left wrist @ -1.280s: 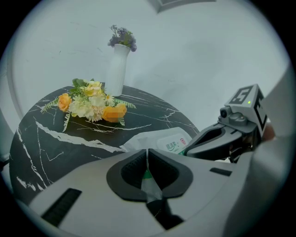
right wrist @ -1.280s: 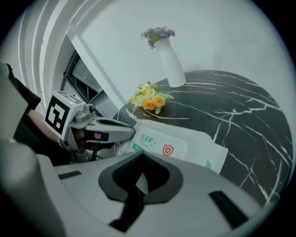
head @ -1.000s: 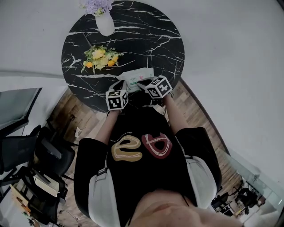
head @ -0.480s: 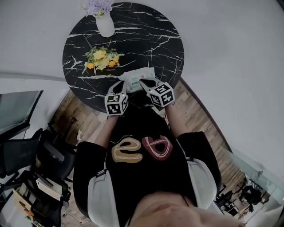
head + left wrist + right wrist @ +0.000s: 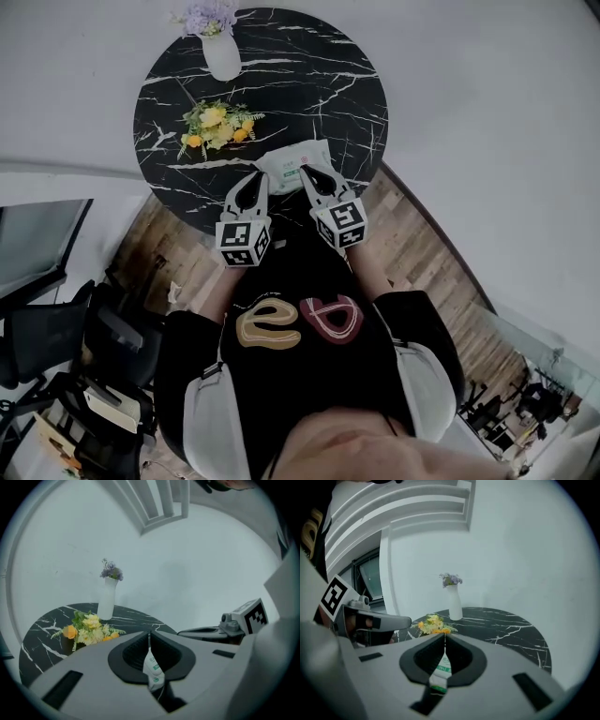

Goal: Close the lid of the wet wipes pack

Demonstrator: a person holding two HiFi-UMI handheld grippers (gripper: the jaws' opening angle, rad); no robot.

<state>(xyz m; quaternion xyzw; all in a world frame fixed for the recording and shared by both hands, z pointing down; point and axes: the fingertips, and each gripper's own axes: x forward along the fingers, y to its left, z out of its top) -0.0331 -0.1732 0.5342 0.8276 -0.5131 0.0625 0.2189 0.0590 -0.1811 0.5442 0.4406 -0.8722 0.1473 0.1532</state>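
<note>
Head view, looking steeply down. A person in a black top holds two grippers out over the near rim of a round black marble table (image 5: 309, 75). The wet wipes pack (image 5: 292, 161) lies flat right at both sets of fingertips. The left gripper (image 5: 255, 177) points at the pack's near left corner, and the right gripper (image 5: 306, 172) points at its near edge. Whether either touches the pack cannot be judged, and the lid is too small to read as up or down. Beyond the fingertips lies a bunch of yellow flowers (image 5: 216, 125). Farther beyond stands a white vase (image 5: 222, 52) with purple blooms. A wood floor (image 5: 412, 244) and dark office chairs (image 5: 56, 328) surround the table.

Left gripper view. The two fingers are pressed together with nothing between them. A sliver of the white and green pack (image 5: 153, 670) shows through the opening behind the tips. The right gripper sits level alongside, to the right.

Right gripper view. These fingers are likewise pressed together and empty, with the pack (image 5: 440, 672) showing below the tips. Plain white walls rise behind the table, and a dark-framed window sits off to the left.

Closed tips make a blunt point, probably suited to pressing a lid flat.
</note>
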